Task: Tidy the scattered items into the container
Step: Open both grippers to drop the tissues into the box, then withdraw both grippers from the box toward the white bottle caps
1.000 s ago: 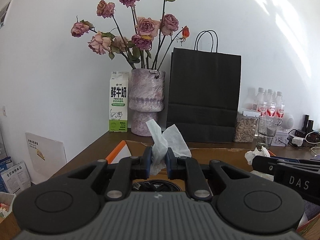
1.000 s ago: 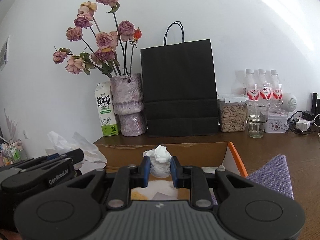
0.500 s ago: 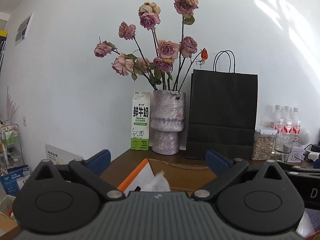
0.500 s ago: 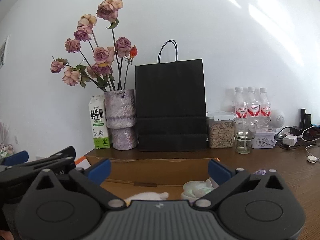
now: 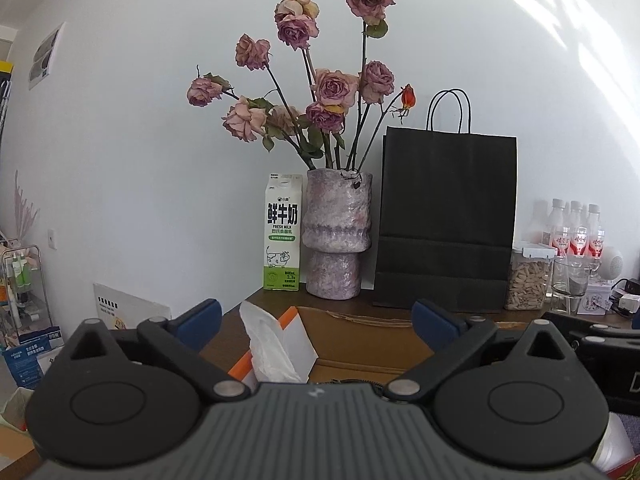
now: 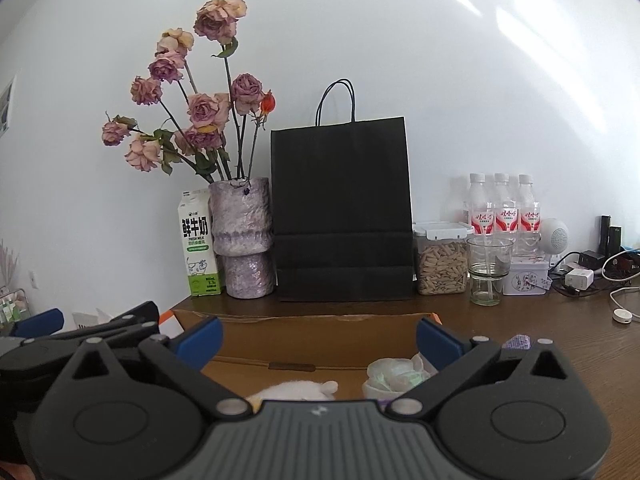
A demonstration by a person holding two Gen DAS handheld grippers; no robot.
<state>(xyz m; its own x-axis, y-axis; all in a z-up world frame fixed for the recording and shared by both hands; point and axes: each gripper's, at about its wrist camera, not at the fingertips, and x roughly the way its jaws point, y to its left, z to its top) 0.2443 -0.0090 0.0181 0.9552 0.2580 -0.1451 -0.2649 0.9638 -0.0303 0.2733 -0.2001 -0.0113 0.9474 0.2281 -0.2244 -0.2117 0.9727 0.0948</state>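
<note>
Both grippers hovered over the cardboard box [image 6: 320,340], jaws spread wide and gripping nothing. The left gripper [image 5: 316,322] had just been opening; a white tissue [image 5: 270,350] stood loose between its jaws, nearer the left one, touching neither pad, by the box's orange-edged flap [image 5: 298,332]; it looked dropped into the box or onto its near-left corner, could not tell which. The right gripper [image 6: 318,338] had just been opening too; below and between its jaws a white crumpled wad [image 6: 298,390] lay in the box, and a pale greenish crumpled wad [image 6: 394,372] sat below its right jaw, also inside. So at least three paper scraps appeared to be in or at the container. What was left: unclear, since the surface below and behind the jaws was hidden by the gripper bodies. Milk carton [image 6: 199,244], vase [image 6: 242,236], black bag [image 6: 342,208], bottles [image 6: 504,208] and glass [image 6: 489,270] stood upright well beyond the jaws along the wall, probably not clutter. Judged: late in task, one drop cycle just finished.
</note>
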